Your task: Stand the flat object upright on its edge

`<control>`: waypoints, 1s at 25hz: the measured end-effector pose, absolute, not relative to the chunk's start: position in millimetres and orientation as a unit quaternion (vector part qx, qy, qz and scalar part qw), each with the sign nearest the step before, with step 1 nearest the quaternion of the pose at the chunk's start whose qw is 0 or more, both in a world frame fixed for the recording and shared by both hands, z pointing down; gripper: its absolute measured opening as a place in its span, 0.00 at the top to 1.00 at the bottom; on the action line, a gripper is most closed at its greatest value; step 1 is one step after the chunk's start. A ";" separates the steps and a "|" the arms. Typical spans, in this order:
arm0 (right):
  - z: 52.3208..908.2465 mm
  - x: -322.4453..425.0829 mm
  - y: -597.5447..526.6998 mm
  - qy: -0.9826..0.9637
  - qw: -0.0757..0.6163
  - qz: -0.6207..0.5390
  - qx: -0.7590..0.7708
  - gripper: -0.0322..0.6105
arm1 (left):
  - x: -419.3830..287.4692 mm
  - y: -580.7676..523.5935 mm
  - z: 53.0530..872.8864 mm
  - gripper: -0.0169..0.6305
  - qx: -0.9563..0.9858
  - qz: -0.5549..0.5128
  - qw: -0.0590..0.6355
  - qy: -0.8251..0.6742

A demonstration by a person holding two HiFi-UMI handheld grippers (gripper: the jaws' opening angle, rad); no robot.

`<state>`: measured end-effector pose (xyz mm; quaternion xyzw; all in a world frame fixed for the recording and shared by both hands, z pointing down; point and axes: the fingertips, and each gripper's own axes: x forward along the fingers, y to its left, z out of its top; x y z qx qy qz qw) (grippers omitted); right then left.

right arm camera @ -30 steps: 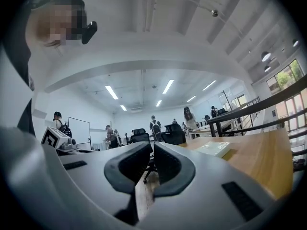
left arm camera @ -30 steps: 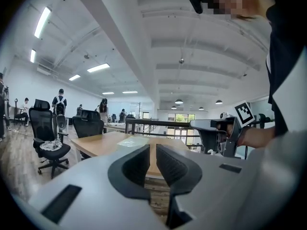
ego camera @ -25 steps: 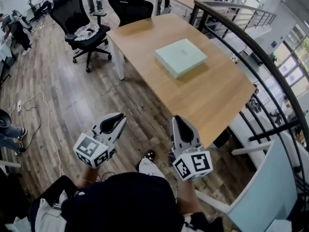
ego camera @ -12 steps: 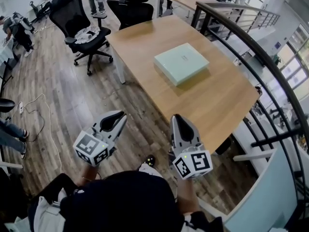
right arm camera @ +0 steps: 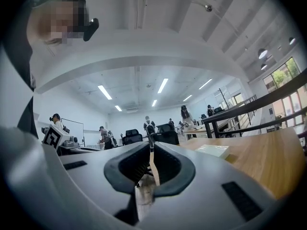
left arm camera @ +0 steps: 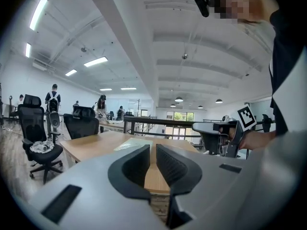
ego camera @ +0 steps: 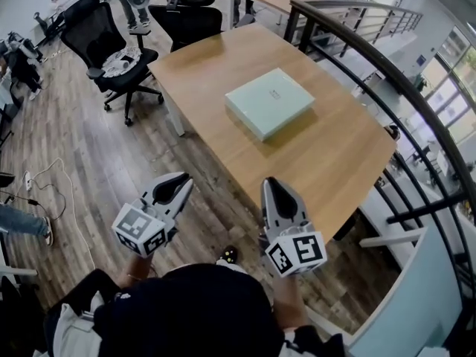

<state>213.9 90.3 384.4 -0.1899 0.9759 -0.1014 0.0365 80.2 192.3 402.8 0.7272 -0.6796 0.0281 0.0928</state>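
Observation:
A flat pale green box (ego camera: pixel 269 102) lies on its broad face on the wooden table (ego camera: pixel 327 155), well ahead of both grippers. My left gripper (ego camera: pixel 178 185) and right gripper (ego camera: pixel 273 190) hover side by side over the floor in front of the table's near edge. Both are shut with nothing in them. In the left gripper view the shut left gripper (left arm camera: pixel 152 153) points at the table, and the box (left arm camera: pixel 132 143) shows low above its fingers. In the right gripper view the box (right arm camera: pixel 213 150) lies to the right of the shut right gripper (right arm camera: pixel 151 160).
Black office chairs (ego camera: pixel 100 39) stand left of the table and behind it. A dark metal railing (ego camera: pixel 387 88) curves along the table's right side. A white cable (ego camera: pixel 63 181) lies on the wood floor at left. People stand in the far background.
The head view has shifted, so the table and box sit a little further left in it. Both grippers keep their places and stay shut.

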 end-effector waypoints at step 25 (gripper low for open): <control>397.5 189.8 25.2 0.926 0.034 -0.105 -0.361 0.89 | 39.3 58.2 405.8 0.90 0.848 0.029 0.087 -0.522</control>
